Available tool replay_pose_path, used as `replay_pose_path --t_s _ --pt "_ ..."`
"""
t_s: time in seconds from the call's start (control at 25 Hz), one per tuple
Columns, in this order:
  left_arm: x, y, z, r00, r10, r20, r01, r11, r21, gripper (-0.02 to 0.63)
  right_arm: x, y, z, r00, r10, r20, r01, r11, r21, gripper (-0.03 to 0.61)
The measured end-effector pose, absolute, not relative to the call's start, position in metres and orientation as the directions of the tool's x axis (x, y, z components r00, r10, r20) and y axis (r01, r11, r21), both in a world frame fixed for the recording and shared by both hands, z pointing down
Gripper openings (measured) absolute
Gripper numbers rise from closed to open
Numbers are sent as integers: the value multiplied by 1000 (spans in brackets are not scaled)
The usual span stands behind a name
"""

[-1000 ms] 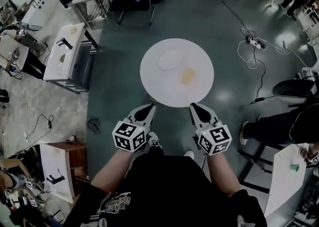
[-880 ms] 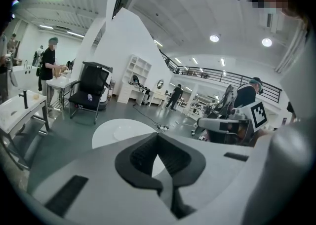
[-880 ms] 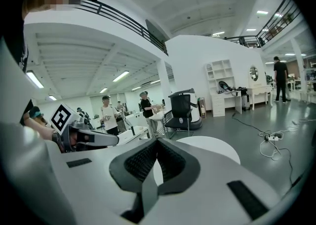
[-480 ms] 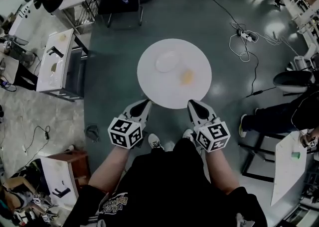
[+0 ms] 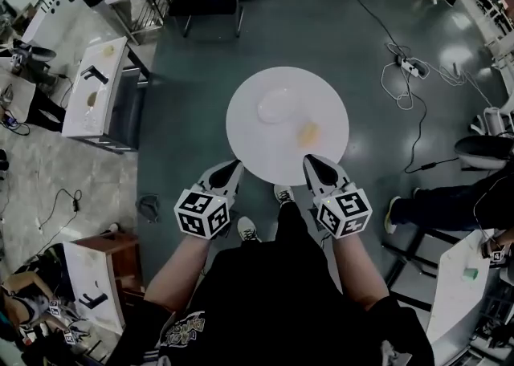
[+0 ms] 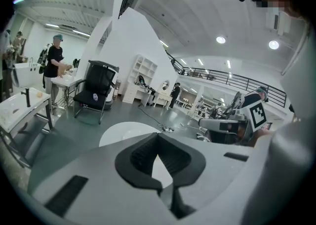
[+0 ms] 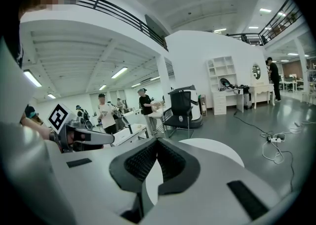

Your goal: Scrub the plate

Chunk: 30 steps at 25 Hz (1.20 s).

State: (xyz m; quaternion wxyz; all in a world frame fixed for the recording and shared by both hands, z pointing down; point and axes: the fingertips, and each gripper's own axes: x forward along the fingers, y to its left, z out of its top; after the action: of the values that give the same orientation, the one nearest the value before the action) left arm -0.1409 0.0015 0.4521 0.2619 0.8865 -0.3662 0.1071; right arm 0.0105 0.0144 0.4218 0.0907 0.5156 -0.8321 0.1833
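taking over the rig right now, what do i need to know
Left gripper: shut, empty, at the near edge of the round white table.
Right gripper: shut, empty, also at the near edge.
Plate: flat on the table, on its far left part.
Yellowish pad, likely the scrubber: on the table beside the plate but apart from it, closer to the right gripper.
Done: nothing yet; neither thing is held or touched.
Left: probably pick up the pad with the right gripper, steady the plate with the left, then scrub.
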Motion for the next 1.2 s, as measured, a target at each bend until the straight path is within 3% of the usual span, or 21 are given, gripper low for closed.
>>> replay_pose_path --t_s 0.68,1.2 --pt "-89 -103 516 627 -588 511 -777 -513 364 6 65 -103 495 -507 -740 442 -861 408 -305 21" --pt "-66 -190 577 579 -556 596 -807 -496 322 6 64 -167 583 -502 -665 553 -850 261 -457 23"
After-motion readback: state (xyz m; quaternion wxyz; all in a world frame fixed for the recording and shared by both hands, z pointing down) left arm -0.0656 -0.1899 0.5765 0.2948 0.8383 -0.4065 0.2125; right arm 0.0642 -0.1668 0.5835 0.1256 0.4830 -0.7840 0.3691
